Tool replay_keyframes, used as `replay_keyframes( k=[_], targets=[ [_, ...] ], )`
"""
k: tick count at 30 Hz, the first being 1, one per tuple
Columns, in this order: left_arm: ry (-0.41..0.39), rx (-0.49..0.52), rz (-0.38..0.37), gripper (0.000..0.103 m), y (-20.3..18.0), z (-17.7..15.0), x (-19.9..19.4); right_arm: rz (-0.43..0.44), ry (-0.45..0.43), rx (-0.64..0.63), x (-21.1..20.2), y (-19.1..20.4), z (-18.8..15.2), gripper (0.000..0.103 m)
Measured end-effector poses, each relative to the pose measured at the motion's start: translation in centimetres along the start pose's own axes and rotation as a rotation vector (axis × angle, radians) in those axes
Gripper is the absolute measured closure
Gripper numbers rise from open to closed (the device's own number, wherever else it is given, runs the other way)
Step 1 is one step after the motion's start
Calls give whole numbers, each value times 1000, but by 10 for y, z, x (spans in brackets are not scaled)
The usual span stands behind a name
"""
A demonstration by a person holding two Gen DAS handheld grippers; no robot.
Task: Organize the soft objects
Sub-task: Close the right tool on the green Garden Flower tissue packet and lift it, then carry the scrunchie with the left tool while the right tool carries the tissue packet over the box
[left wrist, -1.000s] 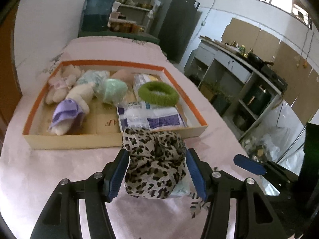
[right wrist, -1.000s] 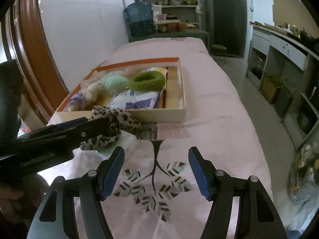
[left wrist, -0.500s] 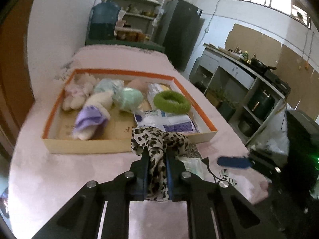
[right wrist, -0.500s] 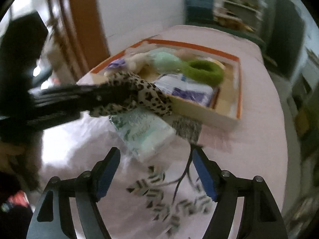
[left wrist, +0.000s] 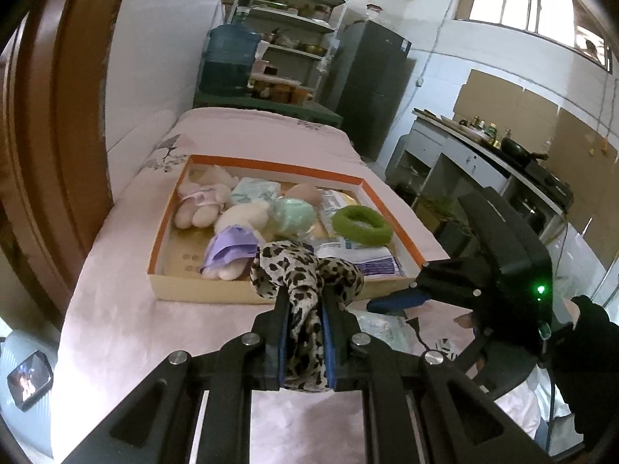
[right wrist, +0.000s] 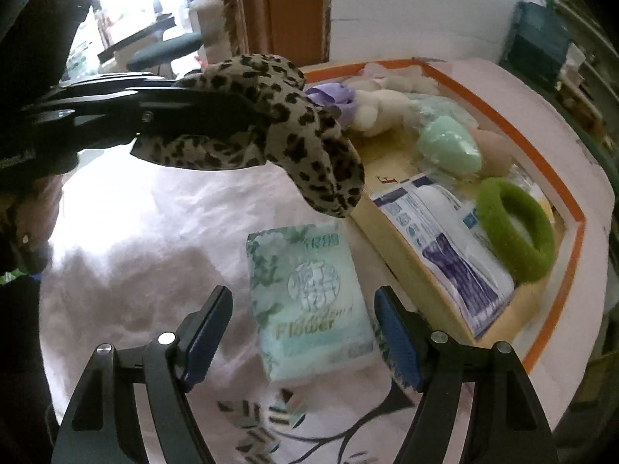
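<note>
- Leopard-print scrunchie is getting squeezed between the blue pads of the left hand-held gripper, jaws nearly closed on the fabric, with the bunched-up part puffing out past the fingertips.
- From the right wrist view that same scrunchie is hanging in the air above the pink cloth, just in front of the near wall of the box, not touching anything underneath.
- Pale green tissue pack is lying flat on the pink surface, right next to the box's near wall.
- Right hand-held gripper is sitting wide open and pointing down at that pack, one blue pad on either side of it, and the pads aren't pressing on it, so it's holding nothing.
- Shallow cardboard box with orange rim is sitting further back on the surface and it's already holding a bunch of soft stuff.
- Inside: a green fuzzy ring lying partly on a white-and-blue plastic packet, a mint green round thing, a cream plush toy with a purple cloth and a pinkish plush toward the back left corner.
- Dark gloved hand is gripping the right tool at the edge of the left wrist view.
</note>
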State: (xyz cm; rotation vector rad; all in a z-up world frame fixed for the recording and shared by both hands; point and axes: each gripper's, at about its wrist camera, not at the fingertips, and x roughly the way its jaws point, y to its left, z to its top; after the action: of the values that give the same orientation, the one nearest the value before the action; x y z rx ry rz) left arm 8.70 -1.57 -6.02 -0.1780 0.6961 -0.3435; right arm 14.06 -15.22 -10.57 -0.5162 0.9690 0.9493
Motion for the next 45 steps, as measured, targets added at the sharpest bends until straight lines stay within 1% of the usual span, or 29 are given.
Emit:
replay_keyframes(
  k=[1,2,3,4,5,7,8,11,14,20,23,26,31,40,45],
  targets=[
    [1,-3,2,89,1,0,0,-2,2,-4,1,-1,1,26],
    [1,-4,3,89,2,-1,0,-4,3,-2,2,-2,1,28],
    [2,-6,4,89,2,-2,1,0,4,7,2,-1,0,44],
    [3,-7,4,89,3,-2,1,-1,8,18,5,-2,2,50],
    [3,-8,2,89,3,-3,2,-2,6,39,8,-4,3,51],
    [2,-12,-1,89,3,-3,3,-8,-7,83,7,-6,1,54],
    [1,-15,-2,89,3,-3,3,-11,-22,115,4,-7,0,54],
    [4,-15,-10,89,2,-4,4,14,-64,189,-4,-5,-7,55],
    [-4,-17,-15,89,1,-5,2,-4,-111,252,-16,1,-10,55],
    [-33,-19,-21,89,0,1,-5,-89,-192,375,-44,12,-12,55],
    [-49,-18,-20,89,0,6,-8,-155,-219,423,-57,12,-11,55],
    [-66,-11,-17,89,0,15,-9,-203,-250,448,-69,7,-11,55],
    [-88,-7,-9,89,2,28,-8,-253,-277,491,-80,-6,-9,55],
    [-119,-1,-3,89,3,53,-2,-269,-328,557,-86,-24,0,55],
    [-137,-13,21,89,6,67,3,-273,-361,600,-87,-35,4,55]
  ],
)
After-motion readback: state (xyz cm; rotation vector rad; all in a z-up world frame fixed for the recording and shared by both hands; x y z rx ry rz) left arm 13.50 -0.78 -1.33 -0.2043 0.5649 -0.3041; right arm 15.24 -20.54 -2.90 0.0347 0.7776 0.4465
